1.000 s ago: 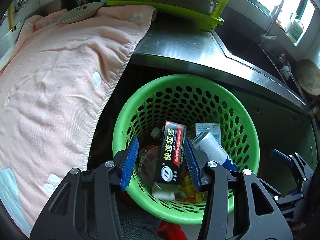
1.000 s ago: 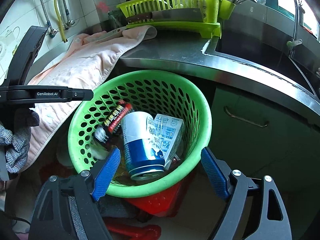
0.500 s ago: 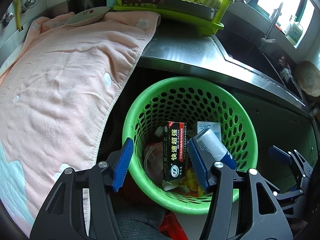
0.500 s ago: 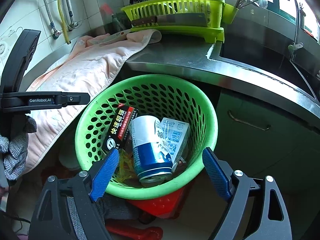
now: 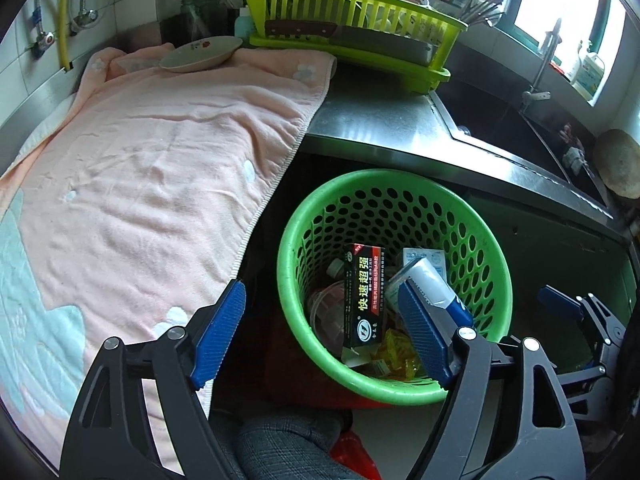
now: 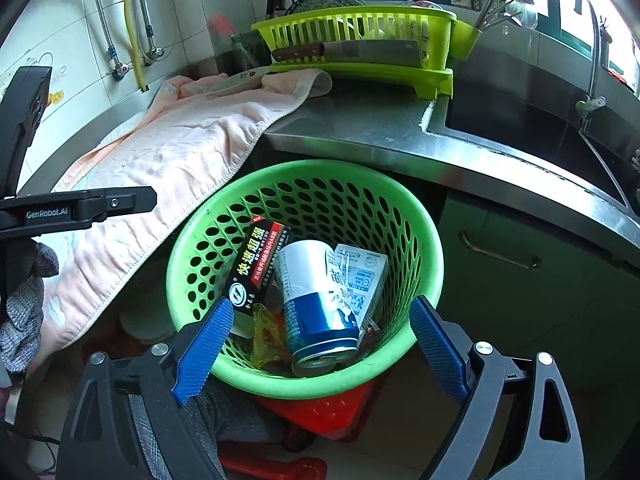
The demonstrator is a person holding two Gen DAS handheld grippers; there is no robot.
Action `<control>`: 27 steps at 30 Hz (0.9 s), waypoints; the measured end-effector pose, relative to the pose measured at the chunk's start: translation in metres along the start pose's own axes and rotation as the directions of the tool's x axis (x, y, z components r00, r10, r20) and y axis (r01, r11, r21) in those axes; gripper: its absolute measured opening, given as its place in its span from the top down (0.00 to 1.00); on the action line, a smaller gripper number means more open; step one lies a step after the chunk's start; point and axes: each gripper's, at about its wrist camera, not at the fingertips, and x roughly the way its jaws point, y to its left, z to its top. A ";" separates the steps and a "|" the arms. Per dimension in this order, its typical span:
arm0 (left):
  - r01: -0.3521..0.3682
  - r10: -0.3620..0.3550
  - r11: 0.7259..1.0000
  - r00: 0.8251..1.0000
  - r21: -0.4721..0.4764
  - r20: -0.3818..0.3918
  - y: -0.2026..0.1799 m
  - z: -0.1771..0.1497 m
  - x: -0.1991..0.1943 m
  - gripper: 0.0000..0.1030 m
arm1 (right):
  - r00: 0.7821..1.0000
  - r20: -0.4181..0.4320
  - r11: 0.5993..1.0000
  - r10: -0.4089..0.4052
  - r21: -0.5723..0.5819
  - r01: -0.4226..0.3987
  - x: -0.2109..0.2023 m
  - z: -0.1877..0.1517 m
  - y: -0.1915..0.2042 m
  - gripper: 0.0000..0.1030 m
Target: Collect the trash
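Observation:
A green perforated basket [image 5: 486, 264] [image 6: 424, 256] stands below the steel counter edge. In it lie a black glue box [image 5: 363, 300] [image 6: 256, 268], a blue and white can [image 5: 434, 286] [image 6: 316, 304], a milk carton [image 6: 362, 276], a yellow wrapper [image 5: 394, 354] and a clear plastic piece [image 5: 326, 312]. My left gripper [image 5: 320, 332] is open and empty, above the basket's near left rim. My right gripper [image 6: 318, 350] is open and empty, above the basket's near rim.
A pink towel [image 5: 140, 184] covers the counter on the left, with a plate [image 5: 200, 54] at its far end. A yellow-green dish rack [image 5: 352, 28] holds a cleaver [image 6: 348, 52]. The sink [image 6: 520, 120] is on the right. A red stool [image 6: 320, 412] sits under the basket.
The left gripper opened wide, let the black glue box drop into the basket, and drew back up and left. The right gripper pulled back slightly, staying open.

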 end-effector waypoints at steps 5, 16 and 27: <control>-0.034 0.034 0.999 0.999 0.000 0.033 0.007 -0.006 -0.017 0.19 | 1.000 0.011 1.000 0.000 -0.012 0.000 -0.004 0.002 0.007 0.14; -0.088 0.090 0.996 0.993 -0.021 0.076 0.021 -0.015 -0.044 0.11 | 0.999 0.036 0.999 0.002 -0.034 -0.001 -0.013 0.006 0.023 0.13; -0.150 0.154 0.988 0.982 -0.045 0.105 0.037 -0.028 -0.071 0.06 | 0.998 0.065 0.998 0.009 -0.067 -0.004 -0.026 0.010 0.046 0.13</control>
